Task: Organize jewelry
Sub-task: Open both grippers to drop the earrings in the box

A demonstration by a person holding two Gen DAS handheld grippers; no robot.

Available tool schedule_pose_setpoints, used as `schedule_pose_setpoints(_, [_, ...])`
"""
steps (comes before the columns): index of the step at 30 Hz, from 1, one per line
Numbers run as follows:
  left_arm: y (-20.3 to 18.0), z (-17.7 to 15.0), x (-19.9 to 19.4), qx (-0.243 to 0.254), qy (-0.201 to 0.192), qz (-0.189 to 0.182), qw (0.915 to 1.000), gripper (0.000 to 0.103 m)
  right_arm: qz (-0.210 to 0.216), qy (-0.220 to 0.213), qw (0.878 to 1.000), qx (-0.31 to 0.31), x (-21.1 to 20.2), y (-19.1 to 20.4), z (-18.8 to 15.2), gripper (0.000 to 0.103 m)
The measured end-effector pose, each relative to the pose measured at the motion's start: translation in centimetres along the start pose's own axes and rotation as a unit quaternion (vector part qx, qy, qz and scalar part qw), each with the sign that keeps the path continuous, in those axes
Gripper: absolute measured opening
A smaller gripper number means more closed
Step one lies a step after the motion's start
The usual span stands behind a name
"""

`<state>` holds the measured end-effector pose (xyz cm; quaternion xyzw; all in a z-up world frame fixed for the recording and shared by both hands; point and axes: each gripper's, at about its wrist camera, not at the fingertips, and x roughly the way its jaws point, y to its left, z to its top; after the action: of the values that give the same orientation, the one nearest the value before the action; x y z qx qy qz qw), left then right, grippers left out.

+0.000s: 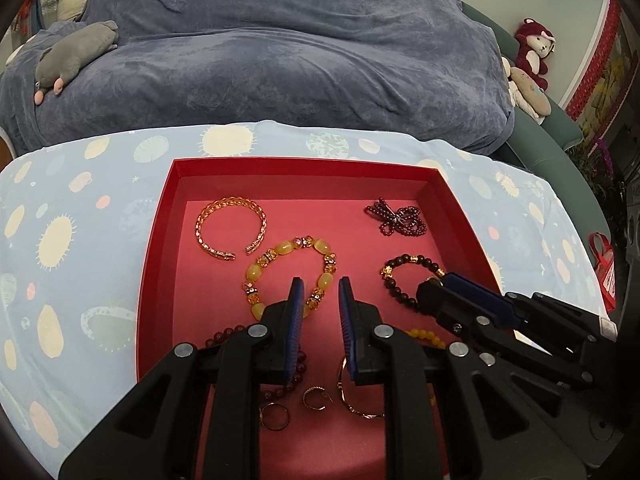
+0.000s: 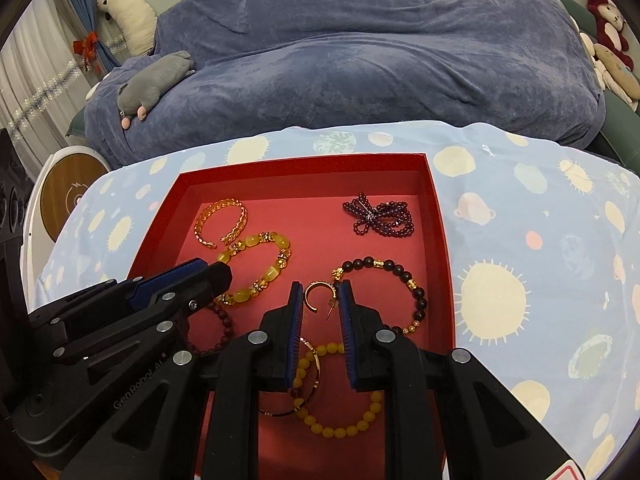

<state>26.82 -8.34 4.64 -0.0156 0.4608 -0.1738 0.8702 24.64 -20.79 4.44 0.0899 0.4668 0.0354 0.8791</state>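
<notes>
A red tray (image 1: pixel 160 240) (image 2: pixel 440 240) holds the jewelry. A gold cuff bangle (image 1: pixel 230 226) (image 2: pixel 220 220) lies far left. A yellow chunky bead bracelet (image 1: pixel 290 272) (image 2: pixel 256 268) lies mid-tray. A purple bead cluster (image 1: pixel 396 218) (image 2: pixel 378 216) lies far right. A dark bead bracelet (image 1: pixel 404 276) (image 2: pixel 384 292) lies on the right. My left gripper (image 1: pixel 320 284) is open and empty over the yellow bracelet. My right gripper (image 2: pixel 319 290) holds a small gold hoop earring (image 2: pixel 316 296) between its pads. Small gold hoops (image 1: pixel 316 398) and a small yellow bead bracelet (image 2: pixel 340 400) lie near.
The tray sits on a light blue cloth with pale spots (image 1: pixel 72 280) (image 2: pixel 540 280). A blue blanket mound (image 1: pixel 280 60) (image 2: pixel 340 60) rises behind, with a grey plush (image 1: pixel 68 60) (image 2: pixel 154 84) on it. A dark red bead bracelet (image 2: pixel 224 328) lies by the left gripper.
</notes>
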Motion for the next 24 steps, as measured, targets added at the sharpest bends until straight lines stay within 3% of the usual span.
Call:
schedule_pose_setpoints(6, [0.7,0.0,0.2,-0.005,-0.002,0.013,0.9999,0.018,-0.002,0.004,1.0,0.0,0.7,0.0,-0.1,0.018])
schedule_pose_setpoints(10, [0.9,-0.1,-0.2,-0.011,-0.006,0.025,0.9996,0.034,-0.002,0.004,1.0,0.007,0.7,-0.2,0.0,0.026])
schedule_pose_setpoints(13, [0.7,-0.2,-0.8,-0.004,-0.012,0.032,0.9994,0.035,-0.006,-0.002,1.0,0.012,-0.1,-0.4,-0.2,0.036])
schedule_pose_setpoints(24, [-1.2,-2.5,-4.7,0.013,-0.027,0.05,0.9983,0.038,-0.026,-0.02,0.999,0.016,-4.8,0.1,-2.7,0.038])
